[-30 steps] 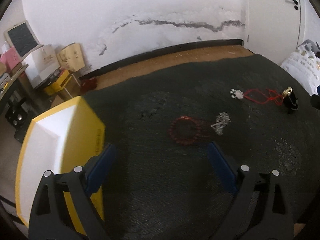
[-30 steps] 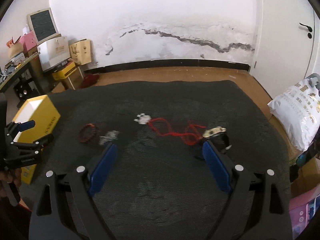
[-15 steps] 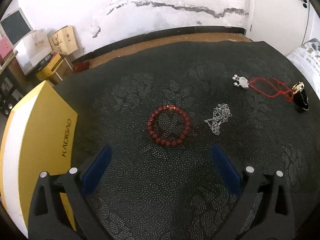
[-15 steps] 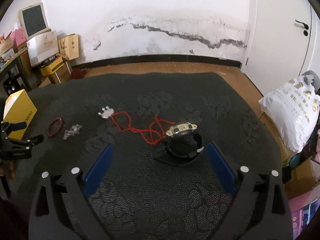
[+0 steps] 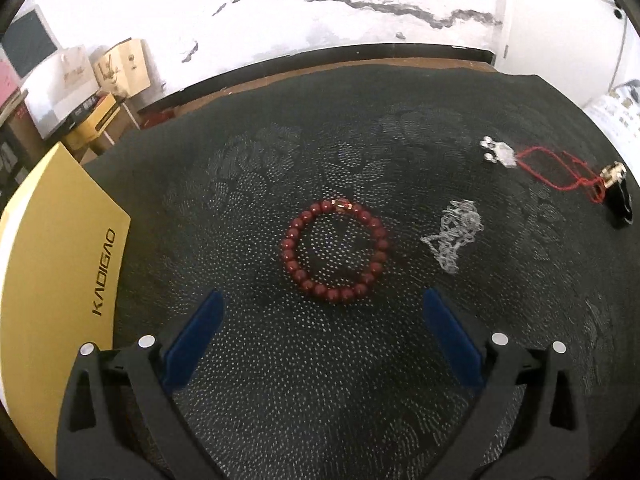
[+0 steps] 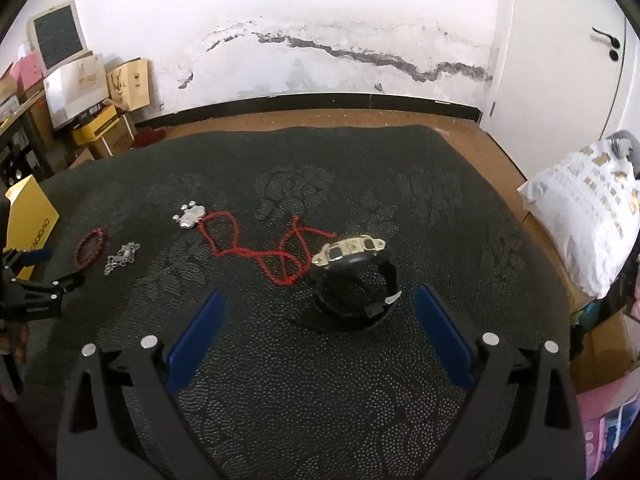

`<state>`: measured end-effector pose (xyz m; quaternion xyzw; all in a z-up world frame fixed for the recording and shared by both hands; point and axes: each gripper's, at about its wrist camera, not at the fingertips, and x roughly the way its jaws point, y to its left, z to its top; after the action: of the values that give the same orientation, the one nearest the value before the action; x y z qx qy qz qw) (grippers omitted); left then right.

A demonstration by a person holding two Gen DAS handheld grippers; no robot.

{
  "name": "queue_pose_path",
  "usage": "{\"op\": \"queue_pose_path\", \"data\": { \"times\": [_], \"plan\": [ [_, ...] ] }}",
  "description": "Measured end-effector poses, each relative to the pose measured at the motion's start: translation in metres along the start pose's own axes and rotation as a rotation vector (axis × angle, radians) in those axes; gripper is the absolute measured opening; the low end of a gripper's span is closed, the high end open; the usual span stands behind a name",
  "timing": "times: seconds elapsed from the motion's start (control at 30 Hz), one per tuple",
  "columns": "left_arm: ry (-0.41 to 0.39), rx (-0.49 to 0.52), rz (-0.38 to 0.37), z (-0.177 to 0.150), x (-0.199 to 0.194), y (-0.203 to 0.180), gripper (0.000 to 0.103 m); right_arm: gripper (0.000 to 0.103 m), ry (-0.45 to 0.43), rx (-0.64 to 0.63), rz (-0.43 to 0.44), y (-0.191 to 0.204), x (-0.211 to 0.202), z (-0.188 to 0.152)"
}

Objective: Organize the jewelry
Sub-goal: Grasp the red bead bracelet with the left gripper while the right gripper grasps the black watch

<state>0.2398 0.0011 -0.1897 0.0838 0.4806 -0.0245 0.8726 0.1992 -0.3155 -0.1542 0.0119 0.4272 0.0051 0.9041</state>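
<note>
Left wrist view, from the left: yellow cardboard box point(image 5: 60, 280), then red beaded bracelet point(image 5: 335, 256) on dark mat point(image 5: 320, 380) ahead of the left gripper point(image 5: 324, 312), jaws spread, nothing between. Lower squarely and pinch one side of the beads.

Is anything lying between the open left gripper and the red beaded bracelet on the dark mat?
Nothing visible. Only bare dark patterned mat separates the left gripper from the red beaded bracelet. The tangled silver chain lies off to the side.

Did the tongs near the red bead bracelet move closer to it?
Yes. The left tongs came down toward the red bead bracelet, which now looks bigger and nearer beside the yellow box. Their jaws opened wider, empty.
</note>
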Motion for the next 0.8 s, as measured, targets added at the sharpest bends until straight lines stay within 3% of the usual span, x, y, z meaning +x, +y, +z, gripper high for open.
{"op": "queue_pose_path", "data": {
  "times": [0.33,0.53,0.7,0.8],
  "plan": [
    [-0.023,-0.084,-0.022,0.0,0.021,0.006,0.097,0.093,0.085,-0.003,-0.047,-0.019,0.036,-0.008],
    [-0.055,-0.118,-0.024,-0.001,0.024,0.005,0.097,0.096,0.059,0.051,-0.002,-0.032,0.051,0.0],
    [-0.056,-0.128,-0.019,0.002,0.026,0.004,0.098,0.096,0.111,0.024,-0.009,-0.034,0.071,-0.003],
    [-0.056,-0.13,-0.017,0.004,0.027,0.003,0.098,0.097,0.094,0.004,-0.024,-0.031,0.072,-0.004]
  ]
}}
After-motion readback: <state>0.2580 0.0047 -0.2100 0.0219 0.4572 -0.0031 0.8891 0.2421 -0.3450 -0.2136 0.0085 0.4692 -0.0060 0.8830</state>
